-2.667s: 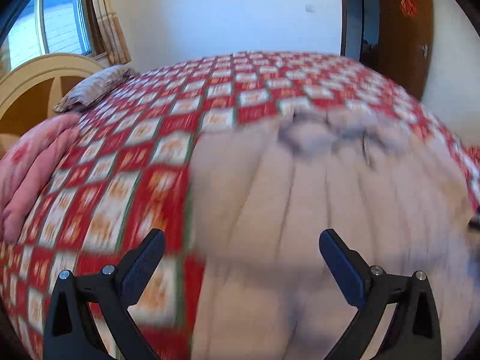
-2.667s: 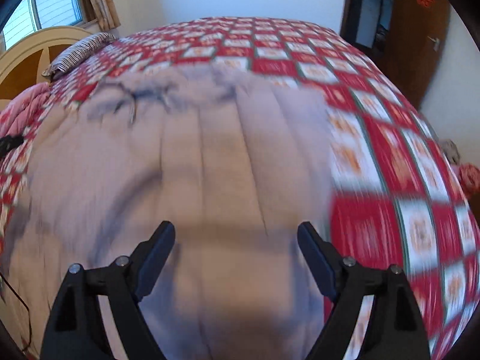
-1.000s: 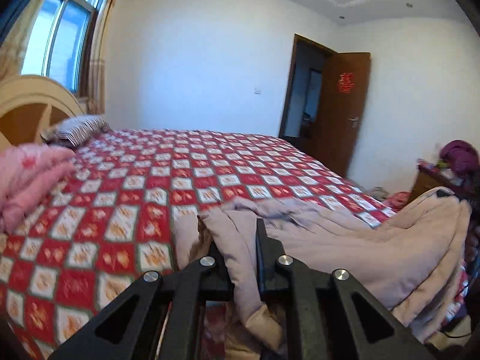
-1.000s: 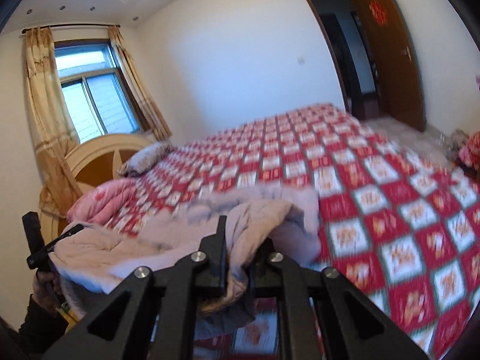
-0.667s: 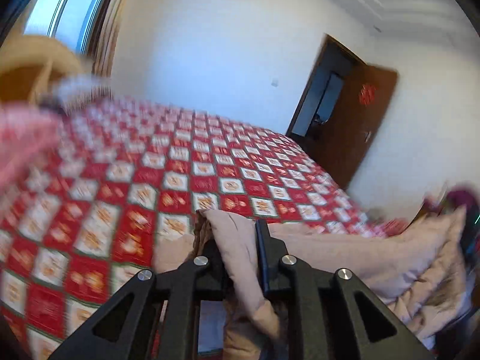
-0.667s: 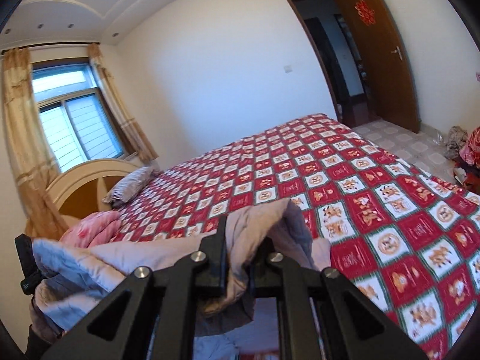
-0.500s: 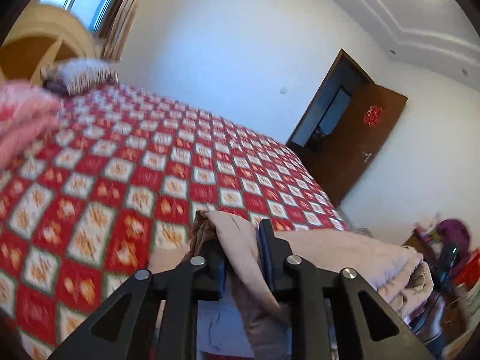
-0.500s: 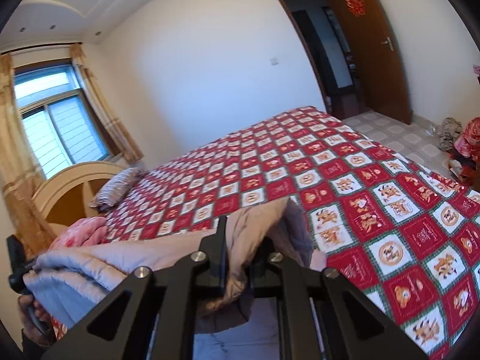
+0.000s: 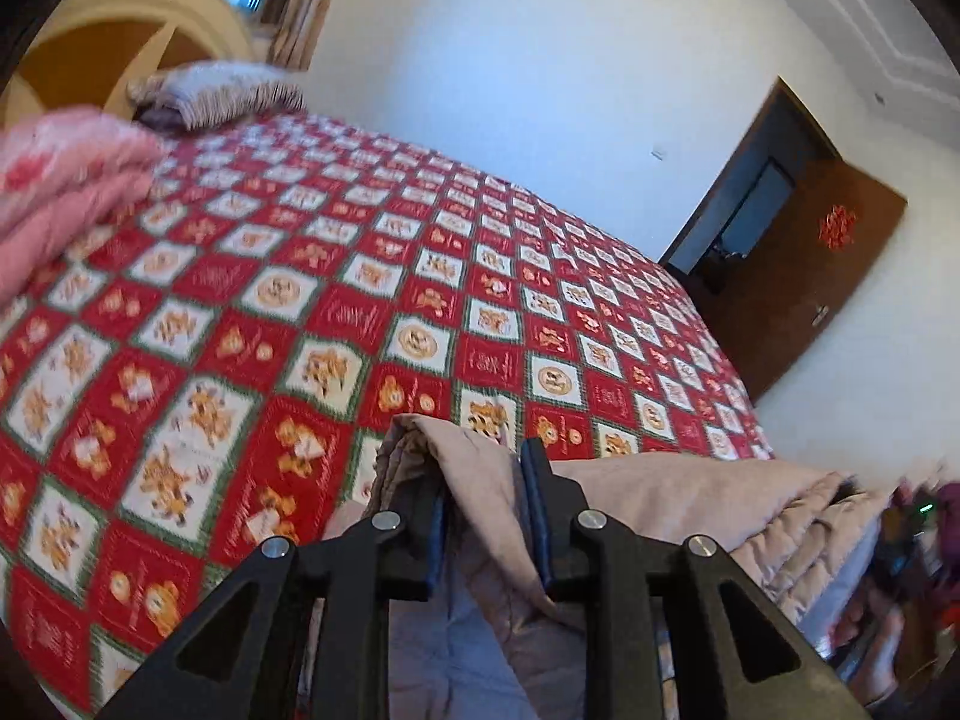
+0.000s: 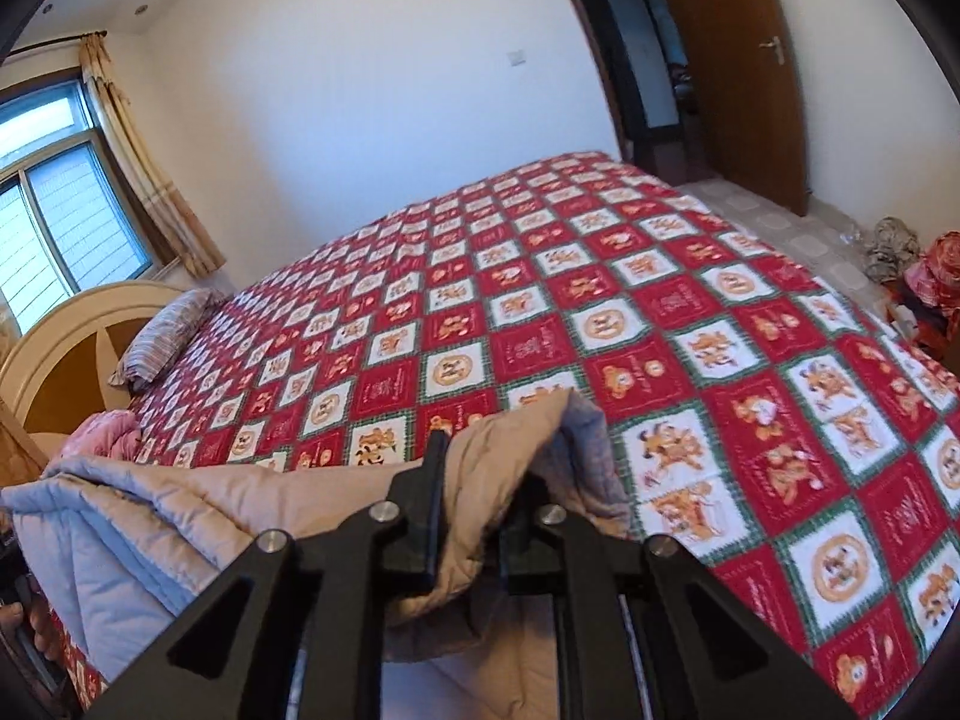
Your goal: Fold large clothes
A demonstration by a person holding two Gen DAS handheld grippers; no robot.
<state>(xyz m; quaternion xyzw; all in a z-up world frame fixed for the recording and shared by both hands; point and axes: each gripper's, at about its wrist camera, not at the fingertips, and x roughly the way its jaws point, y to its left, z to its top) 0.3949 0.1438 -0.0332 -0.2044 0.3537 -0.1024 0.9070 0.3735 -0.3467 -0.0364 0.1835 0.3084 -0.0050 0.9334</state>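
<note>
A large beige quilted garment with a grey-blue lining (image 9: 690,498) hangs between my two grippers above the near edge of the bed. My left gripper (image 9: 483,480) is shut on its left corner, with fabric bunched between the fingers. My right gripper (image 10: 480,468) is shut on the garment's right corner (image 10: 528,426). The cloth (image 10: 180,504) stretches left from there and sags below both grippers. Its lower part is hidden under the gripper bodies.
The bed (image 9: 360,276) has a red and white checked cover (image 10: 690,324). A folded pink quilt (image 9: 66,180) and a striped pillow (image 10: 162,324) lie by the curved headboard (image 10: 54,336). A brown door (image 10: 732,60) stands open at the right, with clutter (image 10: 924,270) on the floor.
Both grippers closed on the garment's corners and lifted it off the bed. Over the last second the views tilted down towards the bed and the cloth stayed gripped.
</note>
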